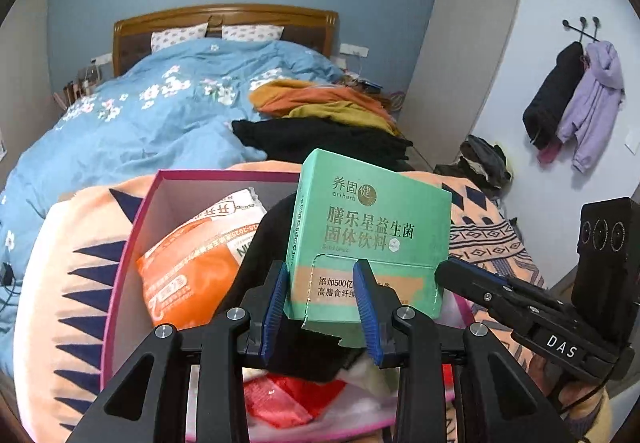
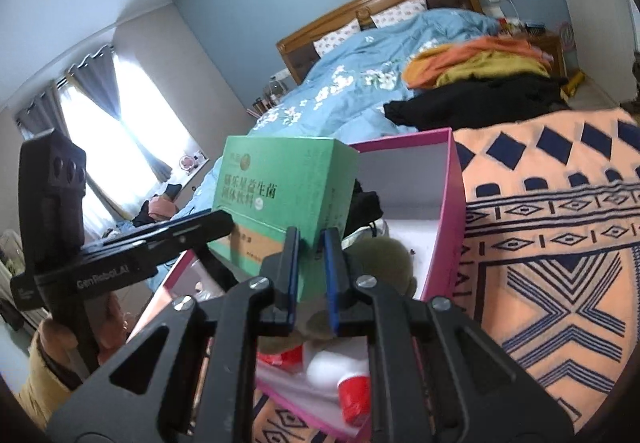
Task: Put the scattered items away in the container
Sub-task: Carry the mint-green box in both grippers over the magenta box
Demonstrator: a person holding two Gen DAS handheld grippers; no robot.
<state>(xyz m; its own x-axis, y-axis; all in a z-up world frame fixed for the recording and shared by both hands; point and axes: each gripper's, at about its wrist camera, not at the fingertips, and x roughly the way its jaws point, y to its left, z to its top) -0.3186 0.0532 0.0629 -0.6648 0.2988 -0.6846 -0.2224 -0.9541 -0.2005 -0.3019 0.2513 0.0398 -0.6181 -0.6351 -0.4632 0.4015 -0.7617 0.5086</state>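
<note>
Green carton (image 1: 370, 231) upright above my pink container (image 1: 120, 267), my left claw (image 1: 322, 299) clamped on its lower front flap, my right claw (image 2: 312, 275) clamped on its corner edge, orange packet (image 1: 196, 259) inside the container behind the carton, patterned blanket (image 2: 560, 243) under the container.

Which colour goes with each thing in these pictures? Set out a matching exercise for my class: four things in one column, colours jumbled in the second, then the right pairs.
Things:
1. Box held by both grippers
2. Storage container
3. Snack packet inside the container
4. Duvet on the bed

Colours:
A. Orange and white
B. Light blue with white flowers
C. Green
D. Pink outside, white inside

Pairs: 1-C, 2-D, 3-A, 4-B
</note>
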